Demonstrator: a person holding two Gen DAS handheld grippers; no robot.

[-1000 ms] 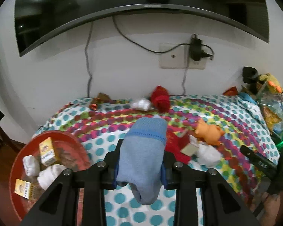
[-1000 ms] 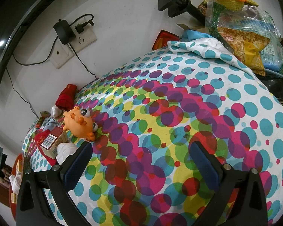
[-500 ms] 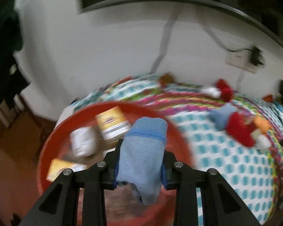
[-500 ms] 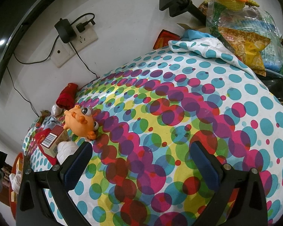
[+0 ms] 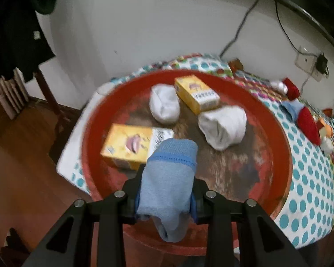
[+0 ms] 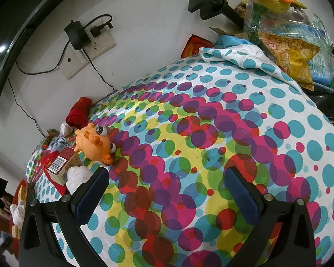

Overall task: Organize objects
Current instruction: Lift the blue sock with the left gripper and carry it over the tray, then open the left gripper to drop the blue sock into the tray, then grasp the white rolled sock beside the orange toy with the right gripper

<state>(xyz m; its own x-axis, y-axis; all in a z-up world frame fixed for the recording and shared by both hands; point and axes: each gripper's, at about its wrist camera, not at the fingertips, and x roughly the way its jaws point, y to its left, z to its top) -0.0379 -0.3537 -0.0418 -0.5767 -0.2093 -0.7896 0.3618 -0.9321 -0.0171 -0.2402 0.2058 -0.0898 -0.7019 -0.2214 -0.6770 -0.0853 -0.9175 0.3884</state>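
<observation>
My left gripper (image 5: 167, 198) is clamped tight on a rolled blue sock (image 5: 169, 184), its cuff pointing forward and its loose toe end drooping below the jaws. A second ago that sock hung over the dotted cloth with the red tray off at eight o'clock; now the gripper has swung across and dipped, and it points steeply down over the red tray (image 5: 278, 155) itself, which fills the middle of the left view. The picture is a little smeared.

Just past the sock's cuff, at eleven o'clock, lies a yellow box (image 5: 127, 144) on its side. Farther in are two white sock balls, one (image 5: 164, 106) at twelve o'clock and one (image 5: 222, 126) at one o'clock, with a second yellow box (image 5: 196, 93) between them toward the far rim. Beyond the tray at two o'clock, a red sock (image 5: 307, 124) and another blue sock (image 5: 291, 109) lie on the dotted tablecloth (image 5: 311, 178).

My right gripper (image 6: 167, 191) has not shifted: jaws spread wide, nothing between them, tilted down over the tablecloth. At ten o'clock from it sit a white sock (image 6: 78, 175), a small brown box (image 6: 62, 164) and an orange fish toy (image 6: 93, 144), then a red sock (image 6: 78, 113) near the wall.
</observation>
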